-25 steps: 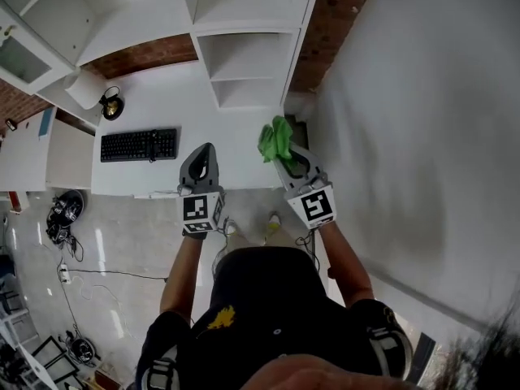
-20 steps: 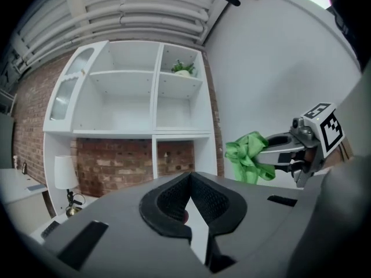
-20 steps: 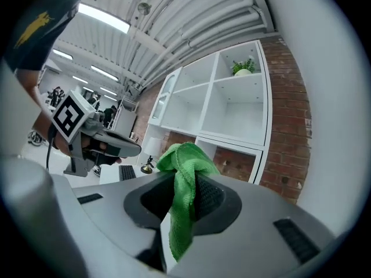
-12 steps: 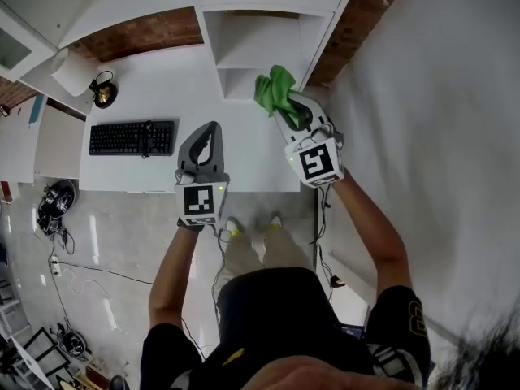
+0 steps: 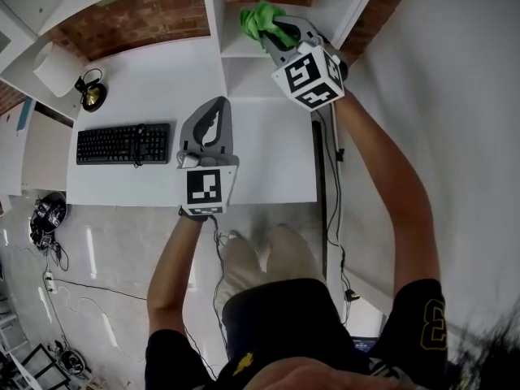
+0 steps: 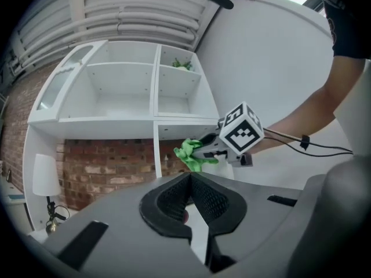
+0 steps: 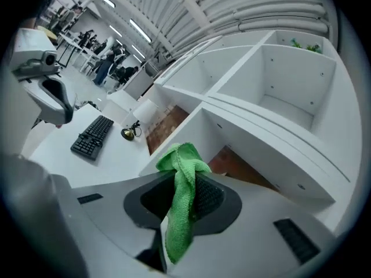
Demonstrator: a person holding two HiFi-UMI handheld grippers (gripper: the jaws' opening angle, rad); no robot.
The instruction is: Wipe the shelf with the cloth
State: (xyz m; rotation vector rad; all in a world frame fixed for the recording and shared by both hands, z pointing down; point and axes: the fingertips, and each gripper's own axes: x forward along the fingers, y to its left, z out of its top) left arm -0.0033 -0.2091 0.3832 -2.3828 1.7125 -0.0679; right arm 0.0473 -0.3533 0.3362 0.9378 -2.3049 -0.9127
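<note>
A green cloth [image 5: 258, 19] hangs bunched from my right gripper [image 5: 272, 31], which is shut on it. The person's arm holds it high, at the mouth of a lower compartment of the white shelf unit [image 5: 236, 55]. In the right gripper view the cloth [image 7: 182, 201] droops between the jaws, with the shelf boards [image 7: 261, 132] just ahead. My left gripper [image 5: 213, 114] hovers lower over the white desk [image 5: 268, 161], shut, with nothing in it. The left gripper view shows the cloth [image 6: 194, 153] and the right gripper's marker cube in front of the shelf unit [image 6: 155, 97].
A black keyboard [image 5: 122, 143], a white lamp [image 5: 53, 67] and a small dark round object [image 5: 92, 94] are on the desk's left part. A brick wall [image 5: 154, 15] backs the desk. A white wall [image 5: 439, 71] runs along the right. Something green [image 6: 182, 64] lies in an upper compartment.
My right gripper has risen and moved forward with the cloth, from over the desk's front edge up to the shelf compartment. The left gripper has stayed over the desk.
</note>
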